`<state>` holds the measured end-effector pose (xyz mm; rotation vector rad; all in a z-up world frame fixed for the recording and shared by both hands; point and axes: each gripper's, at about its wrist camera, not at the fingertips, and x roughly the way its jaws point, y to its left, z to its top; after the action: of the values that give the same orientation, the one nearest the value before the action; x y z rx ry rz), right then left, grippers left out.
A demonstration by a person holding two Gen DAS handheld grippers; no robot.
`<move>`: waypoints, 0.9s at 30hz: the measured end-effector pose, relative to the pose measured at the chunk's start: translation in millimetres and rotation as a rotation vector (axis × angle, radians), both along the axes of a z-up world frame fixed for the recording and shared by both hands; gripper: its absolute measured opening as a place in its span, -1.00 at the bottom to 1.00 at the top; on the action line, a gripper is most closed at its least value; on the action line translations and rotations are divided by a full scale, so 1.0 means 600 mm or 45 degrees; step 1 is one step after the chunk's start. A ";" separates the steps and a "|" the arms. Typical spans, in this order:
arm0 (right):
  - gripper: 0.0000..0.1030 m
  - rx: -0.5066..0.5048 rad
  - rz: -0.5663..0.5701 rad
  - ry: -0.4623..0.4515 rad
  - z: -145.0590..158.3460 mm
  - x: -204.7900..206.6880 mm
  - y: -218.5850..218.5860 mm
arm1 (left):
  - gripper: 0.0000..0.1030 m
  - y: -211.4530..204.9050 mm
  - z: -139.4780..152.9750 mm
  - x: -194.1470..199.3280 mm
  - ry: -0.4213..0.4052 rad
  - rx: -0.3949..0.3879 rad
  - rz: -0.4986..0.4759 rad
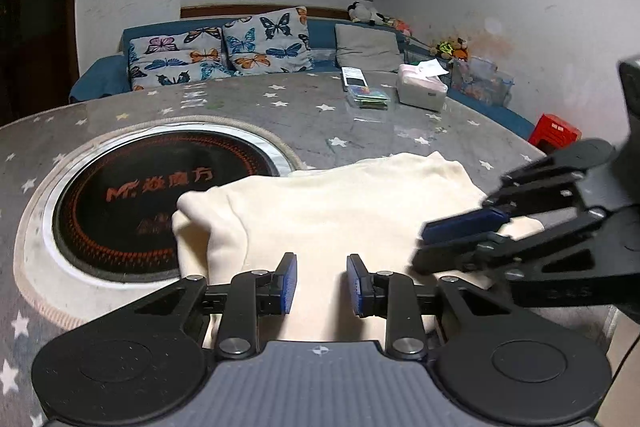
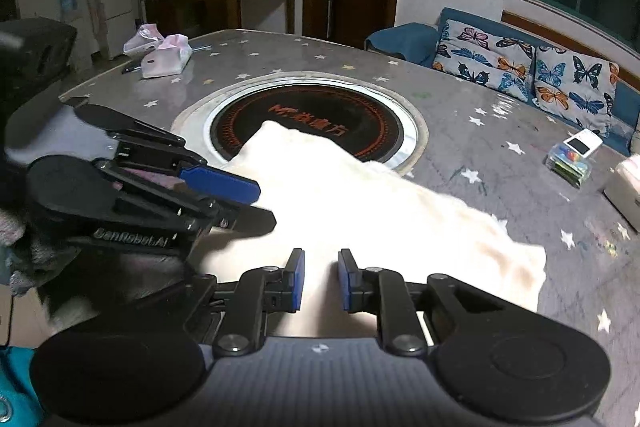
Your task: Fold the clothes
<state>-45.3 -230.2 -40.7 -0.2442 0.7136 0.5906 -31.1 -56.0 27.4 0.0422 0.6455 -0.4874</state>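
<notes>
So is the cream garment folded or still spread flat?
Folded: the cream garment lies as a compact layered bundle, with a doubled edge at its left.

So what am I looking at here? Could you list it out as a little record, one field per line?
Garment: cream garment, partly folded, lying flat
Surface: grey star-patterned table
Overlap: one end of the garment lies over the round black cooktop
Left gripper: open, over the garment's near edge, holding nothing
Right gripper: open, also above the garment
Also on table: tissue box, small clear box
Behind: butterfly cushions on a blue sofa
</notes>
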 end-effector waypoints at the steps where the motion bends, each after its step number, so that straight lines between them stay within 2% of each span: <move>1: -0.66 0.005 -0.018 0.004 -0.001 -0.005 -0.009 | -0.42 0.002 0.000 -0.002 -0.002 -0.005 0.006; 8: -0.64 0.052 -0.186 0.051 -0.010 -0.033 -0.088 | -0.41 0.023 0.000 -0.007 0.000 -0.030 0.059; 11: -0.58 0.073 -0.258 0.071 -0.014 -0.046 -0.122 | -0.32 0.031 -0.001 -0.006 0.006 -0.028 0.092; 15: -0.57 0.070 -0.270 0.059 -0.002 -0.044 -0.134 | -0.32 0.037 0.001 -0.004 0.018 -0.040 0.099; 22: -0.54 0.097 -0.303 0.010 0.019 0.023 -0.134 | -0.32 0.030 0.018 0.012 -0.007 -0.055 0.103; 27: -0.54 0.100 -0.347 0.042 -0.001 0.092 -0.128 | -0.32 0.034 0.006 0.041 0.020 -0.043 0.136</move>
<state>10.0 -307.1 -41.5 -0.0619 0.7396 0.3623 -6.2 -35.8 31.3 -0.0279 0.6517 -0.3953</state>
